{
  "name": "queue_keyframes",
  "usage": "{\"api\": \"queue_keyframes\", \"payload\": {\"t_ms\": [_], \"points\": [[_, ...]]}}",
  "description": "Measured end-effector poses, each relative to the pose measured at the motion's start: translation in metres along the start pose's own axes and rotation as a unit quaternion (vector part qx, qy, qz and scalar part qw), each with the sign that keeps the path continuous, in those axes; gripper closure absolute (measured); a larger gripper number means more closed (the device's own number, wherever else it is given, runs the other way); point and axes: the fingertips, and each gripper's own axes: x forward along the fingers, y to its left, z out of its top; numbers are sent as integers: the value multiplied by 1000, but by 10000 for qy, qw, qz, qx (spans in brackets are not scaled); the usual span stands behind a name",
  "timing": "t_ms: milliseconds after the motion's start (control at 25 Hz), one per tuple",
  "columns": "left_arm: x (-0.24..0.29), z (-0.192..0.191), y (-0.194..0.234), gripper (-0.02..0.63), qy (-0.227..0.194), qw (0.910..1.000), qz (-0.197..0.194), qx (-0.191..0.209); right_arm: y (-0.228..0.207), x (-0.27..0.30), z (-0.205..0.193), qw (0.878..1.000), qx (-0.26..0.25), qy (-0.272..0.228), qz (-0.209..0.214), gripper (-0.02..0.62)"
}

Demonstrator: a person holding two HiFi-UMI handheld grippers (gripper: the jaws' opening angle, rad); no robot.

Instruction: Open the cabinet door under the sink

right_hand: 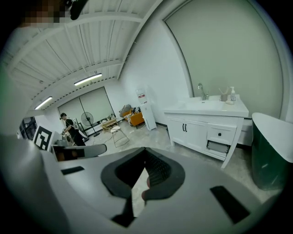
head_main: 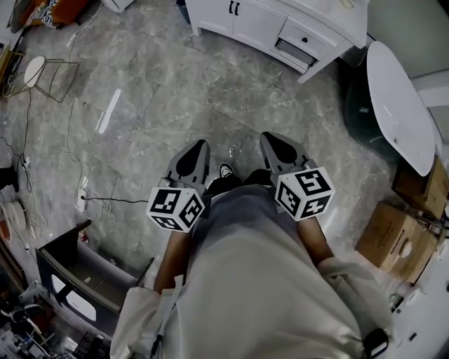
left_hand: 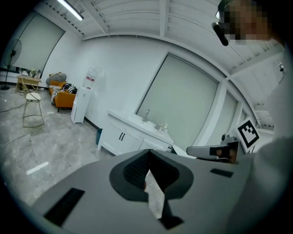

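The white sink cabinet point(head_main: 259, 24) stands across the grey marble floor, at the top of the head view. Its two doors carry black handles point(head_main: 233, 8) and are closed. The cabinet also shows in the left gripper view point(left_hand: 126, 137) and the right gripper view point(right_hand: 201, 125), far off in both. My left gripper point(head_main: 203, 144) and right gripper point(head_main: 269, 137) are held close to my body, side by side and pointing toward the cabinet. Both are shut with nothing between the jaws, as the left gripper point(left_hand: 149, 153) and right gripper point(right_hand: 145, 151) views confirm.
A small drawer point(head_main: 295, 52) on the cabinet's right is slightly ajar. A dark tub with a white rim point(head_main: 396, 105) and cardboard boxes point(head_main: 396, 238) stand at the right. A wire stool point(head_main: 42, 73), floor cables point(head_main: 84, 196) and a dark bin point(head_main: 84, 273) lie left.
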Motion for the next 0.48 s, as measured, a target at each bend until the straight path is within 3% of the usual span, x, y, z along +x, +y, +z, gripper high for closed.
{"api": "queue_keyframes", "payload": {"t_ms": [480], "points": [[15, 13, 41, 606, 89, 9991, 65, -420, -10, 42, 19, 9997, 148, 110, -155, 584]]}}
